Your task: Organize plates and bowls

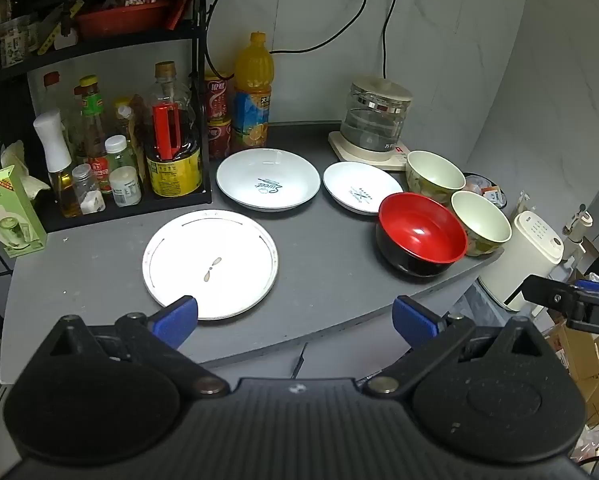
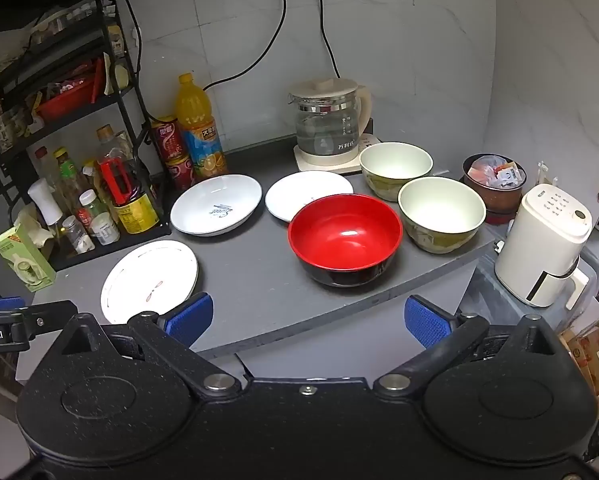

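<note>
Plates and bowls spread across grey counter, none stacked. Flat white plate nearest front edge; deep white plate and small white plate side by side behind. Red-and-black bowl near front right, two cream bowls just beside. Left gripper and right gripper hovering short of counter edge, blue pads spread wide, holding nothing.
</note>
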Demonstrator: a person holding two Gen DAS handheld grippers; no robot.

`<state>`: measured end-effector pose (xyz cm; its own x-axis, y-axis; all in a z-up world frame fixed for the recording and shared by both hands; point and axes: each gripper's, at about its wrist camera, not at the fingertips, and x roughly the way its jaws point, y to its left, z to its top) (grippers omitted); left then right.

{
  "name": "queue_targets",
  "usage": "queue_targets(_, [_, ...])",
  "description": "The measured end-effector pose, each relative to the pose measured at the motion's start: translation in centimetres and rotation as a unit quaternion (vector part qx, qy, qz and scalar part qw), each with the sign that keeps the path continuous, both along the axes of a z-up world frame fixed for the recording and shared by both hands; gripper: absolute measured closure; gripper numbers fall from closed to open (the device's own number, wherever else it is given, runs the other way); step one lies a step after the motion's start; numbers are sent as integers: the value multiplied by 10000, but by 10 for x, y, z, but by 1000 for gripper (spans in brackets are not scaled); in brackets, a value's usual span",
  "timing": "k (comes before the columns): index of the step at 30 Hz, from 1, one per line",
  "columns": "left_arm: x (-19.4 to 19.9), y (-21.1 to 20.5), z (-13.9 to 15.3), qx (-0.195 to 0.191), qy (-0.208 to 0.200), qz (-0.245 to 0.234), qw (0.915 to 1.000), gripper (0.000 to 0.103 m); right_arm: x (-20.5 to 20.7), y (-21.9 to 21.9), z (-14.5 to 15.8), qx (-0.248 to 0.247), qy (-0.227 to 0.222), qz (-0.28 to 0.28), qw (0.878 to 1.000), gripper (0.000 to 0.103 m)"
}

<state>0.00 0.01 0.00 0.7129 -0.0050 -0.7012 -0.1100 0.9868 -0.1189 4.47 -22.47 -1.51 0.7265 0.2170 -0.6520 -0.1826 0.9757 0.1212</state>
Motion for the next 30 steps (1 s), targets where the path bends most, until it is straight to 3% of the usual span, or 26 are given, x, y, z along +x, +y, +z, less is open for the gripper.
queue_targets(30, [-1, -6, 10, 56, -33, 21, 10000, 1, -6, -1, 4, -51, -283, 77, 9996, 0])
